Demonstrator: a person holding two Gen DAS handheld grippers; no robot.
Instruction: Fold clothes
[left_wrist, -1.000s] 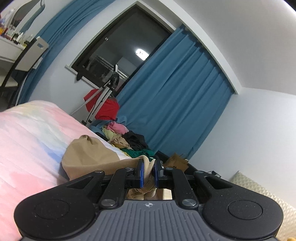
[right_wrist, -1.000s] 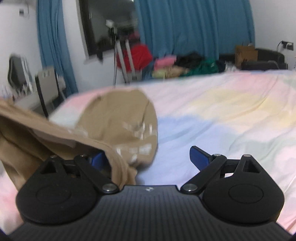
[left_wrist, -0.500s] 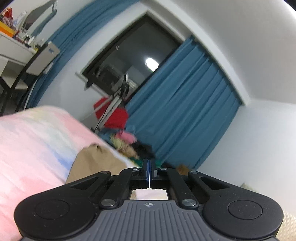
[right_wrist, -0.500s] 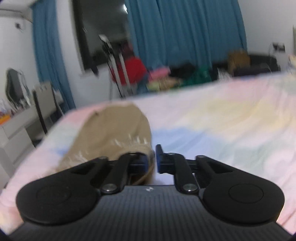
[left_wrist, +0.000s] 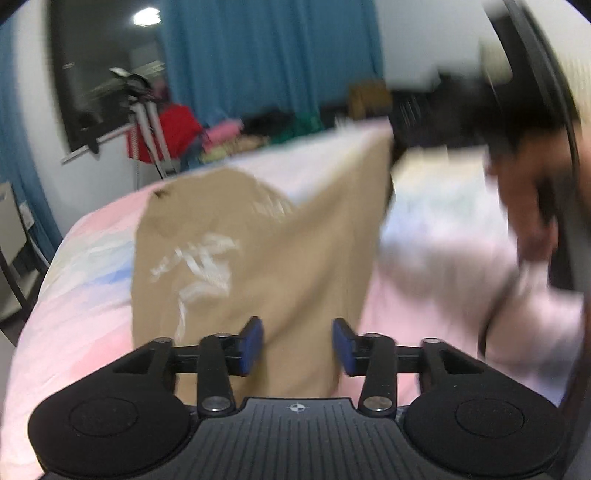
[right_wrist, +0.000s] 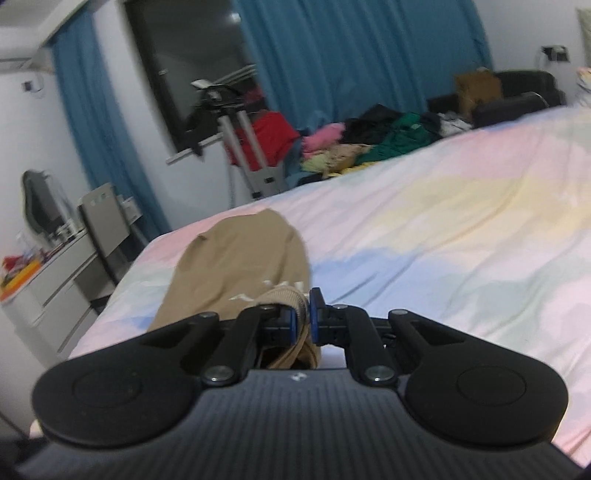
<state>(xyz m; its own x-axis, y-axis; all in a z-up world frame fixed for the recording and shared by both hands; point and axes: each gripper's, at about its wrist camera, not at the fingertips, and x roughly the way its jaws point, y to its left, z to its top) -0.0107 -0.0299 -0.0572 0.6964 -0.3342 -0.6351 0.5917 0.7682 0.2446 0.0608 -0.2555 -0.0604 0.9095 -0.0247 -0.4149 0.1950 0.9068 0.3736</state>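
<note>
On the pastel bed (right_wrist: 461, 221), across the lower centre of both views, lies a tan garment (left_wrist: 255, 258) with white lettering on its front. In the left wrist view the left tongs (left_wrist: 297, 345) stand wide, their blue pads (left_wrist: 251, 343) apart at the bottom centre of the frame, with the tan cloth running up between and beyond them; the pads do not pinch it. The garment's far corner rises toward the upper right of that frame, where the right tongs' dark body (left_wrist: 443, 122) shows, blurred, with a person's hand (left_wrist: 532, 192) on it at the right edge and a pale sleeve (left_wrist: 461, 266) below.

In the right wrist view the right tongs (right_wrist: 302, 314) are narrow, clamped on a bunched ribbed edge of the tan garment at lower centre. The rest of the cloth stretches away toward the middle left of the frame, lying on the bed near its edge.

At the upper centre, behind the bed, a pile of clothes (right_wrist: 369, 144) in pink, green, black and yellow sits before blue curtains (right_wrist: 369, 48). A dark window (right_wrist: 192, 66) and a tripod (right_wrist: 240, 133) with a red item stand at the upper left, and a white dresser (right_wrist: 48, 291) with a chair (right_wrist: 105, 218) fills the left edge.
</note>
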